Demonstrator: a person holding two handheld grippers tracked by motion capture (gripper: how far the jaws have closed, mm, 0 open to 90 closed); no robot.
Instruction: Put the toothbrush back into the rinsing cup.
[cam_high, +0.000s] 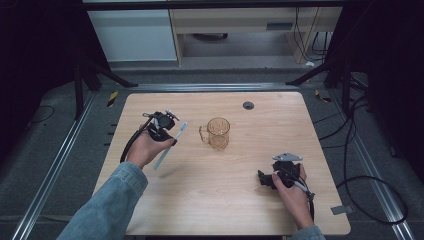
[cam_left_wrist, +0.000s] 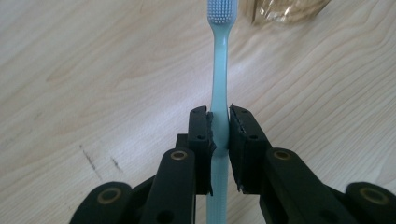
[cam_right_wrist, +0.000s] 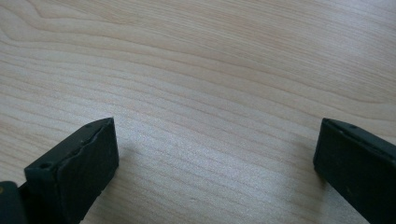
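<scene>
Toothbrush (cam_high: 171, 145) sits clamped in my left tongs (cam_high: 167, 131), left of centre in the high view, above the wooden bench (cam_high: 220, 200). My left hand (cam_high: 145, 148) comes in from the lower left, denim sleeve (cam_high: 107, 205) trailing, wrist bent so the tongs point up and right toward the amber glass mug (cam_high: 217, 133). The brush's long axis runs diagonally in the high view, from lower left to upper right, bristle head at the upper right end, near the mug's handle but apart from it.

From the left gripper view I get what the high view cannot give me: both black jaws press on the pale blue handle (cam_left_wrist: 219, 126) around mid-length, and the white bristled head (cam_left_wrist: 222, 10) reaches the top edge of the frame, with a bit of the mug's glass at the upper right.

My right hand (cam_high: 295, 192) rests at the lower right of the bench, and the right tongs (cam_high: 264, 179) point left. In the right gripper view the two jaws stand wide apart over bare wood, grasping nothing.
</scene>
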